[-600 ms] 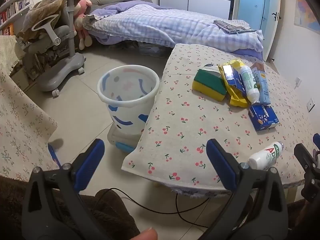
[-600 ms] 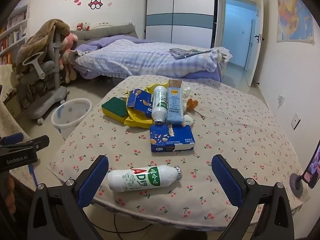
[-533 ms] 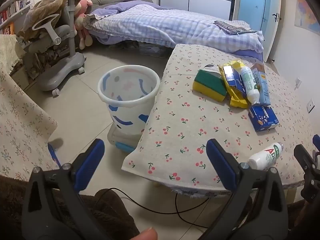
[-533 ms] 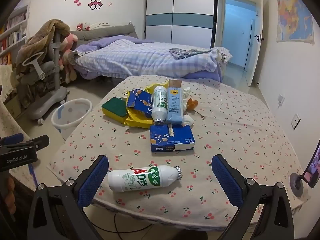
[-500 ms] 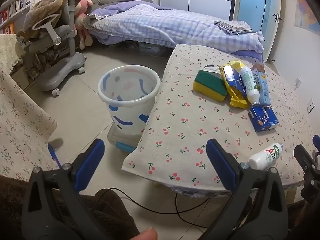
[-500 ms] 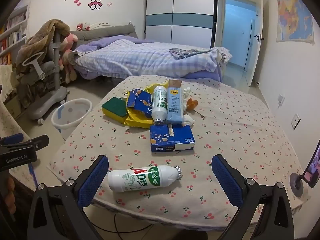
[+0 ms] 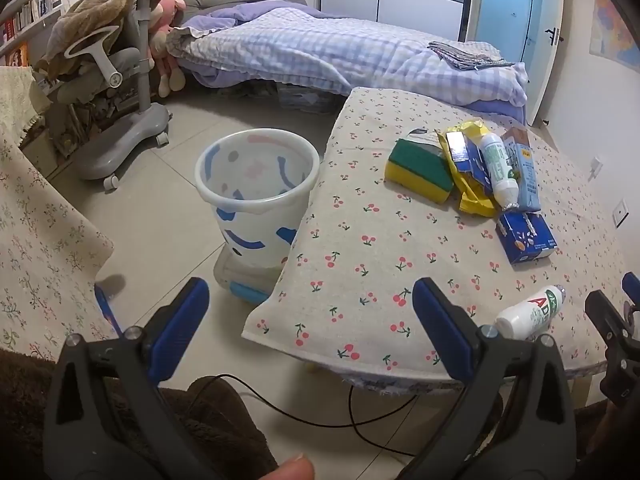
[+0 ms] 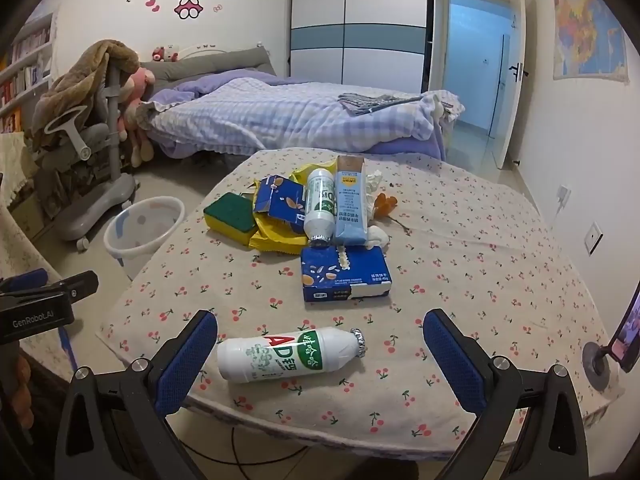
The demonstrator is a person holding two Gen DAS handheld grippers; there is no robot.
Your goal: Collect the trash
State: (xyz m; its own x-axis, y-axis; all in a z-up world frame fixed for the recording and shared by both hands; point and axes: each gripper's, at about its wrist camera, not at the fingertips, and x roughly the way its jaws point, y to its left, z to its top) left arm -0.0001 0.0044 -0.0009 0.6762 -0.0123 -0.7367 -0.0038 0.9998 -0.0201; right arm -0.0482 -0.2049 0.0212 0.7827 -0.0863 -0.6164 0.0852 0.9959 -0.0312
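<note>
A white "AD" bottle (image 8: 290,354) lies on its side near the table's front edge, between the wide-open fingers of my right gripper (image 8: 320,354), untouched. Behind it lie a blue snack box (image 8: 344,274), a second white bottle (image 8: 320,206), a light-blue carton (image 8: 351,204), a yellow wrapper (image 8: 276,236) and a green-yellow sponge (image 8: 231,212). My left gripper (image 7: 310,326) is open over the table's left corner with nothing in it. A white bin (image 7: 256,196) with blue marks stands on the floor beside the table (image 7: 360,264).
A grey rolling chair (image 7: 116,92) draped with a brown blanket stands left of the bin. A bed (image 8: 288,120) runs behind the table. A black cable (image 7: 320,412) trails on the floor. A phone on a stand (image 8: 618,344) sits at the table's right edge.
</note>
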